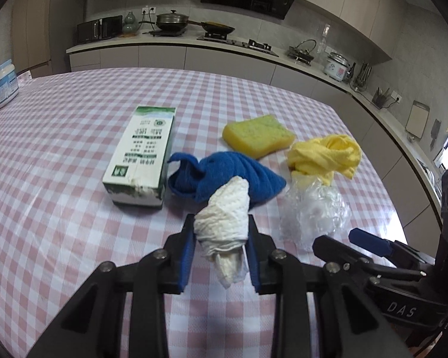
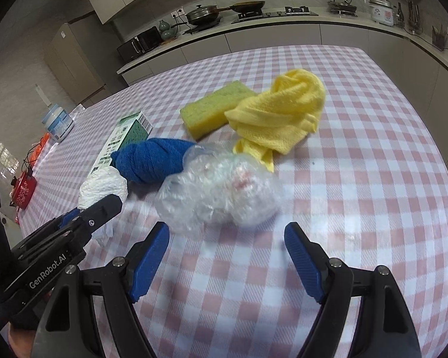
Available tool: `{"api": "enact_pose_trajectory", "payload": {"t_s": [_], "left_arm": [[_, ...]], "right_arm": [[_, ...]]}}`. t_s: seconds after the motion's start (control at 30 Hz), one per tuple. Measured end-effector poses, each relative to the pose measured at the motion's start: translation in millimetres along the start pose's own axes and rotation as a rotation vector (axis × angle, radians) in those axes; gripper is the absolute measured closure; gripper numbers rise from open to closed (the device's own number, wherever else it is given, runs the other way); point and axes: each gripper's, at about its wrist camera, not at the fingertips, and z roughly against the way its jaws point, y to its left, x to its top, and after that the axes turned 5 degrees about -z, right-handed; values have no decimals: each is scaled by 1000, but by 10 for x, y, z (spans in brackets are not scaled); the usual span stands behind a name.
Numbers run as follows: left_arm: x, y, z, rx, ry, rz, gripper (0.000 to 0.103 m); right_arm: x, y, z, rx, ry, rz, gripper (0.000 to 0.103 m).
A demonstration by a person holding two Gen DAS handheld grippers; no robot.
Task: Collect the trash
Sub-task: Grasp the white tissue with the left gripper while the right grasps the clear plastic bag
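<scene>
My left gripper (image 1: 221, 223) is shut on a crumpled white paper towel (image 1: 224, 217), held just above the checked tablecloth. The same wad (image 2: 103, 189) shows at the left of the right wrist view, behind the left gripper's black finger. A crumpled clear plastic bag (image 2: 221, 191) lies on the table just ahead of my right gripper (image 2: 227, 232), which stands open with nothing between its fingers. In the left wrist view the plastic bag (image 1: 313, 211) sits to the right of the towel, and the right gripper's fingers (image 1: 370, 243) reach in below it.
A blue cloth (image 1: 224, 179), a yellow cloth (image 1: 325, 155), a yellow sponge (image 1: 257, 134) and a green and white carton (image 1: 140, 155) lie mid-table. A white jar (image 1: 3, 85) stands at the far left edge. Kitchen counters run behind the table (image 2: 373, 179).
</scene>
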Motion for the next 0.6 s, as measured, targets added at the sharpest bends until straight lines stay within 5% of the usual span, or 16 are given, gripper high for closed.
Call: {"api": "enact_pose_trajectory", "payload": {"t_s": [0.6], "left_arm": [[165, 39, -118, 4, -3, -20, 71]], "right_arm": [[239, 76, -383, 7, -3, 12, 16]]}}
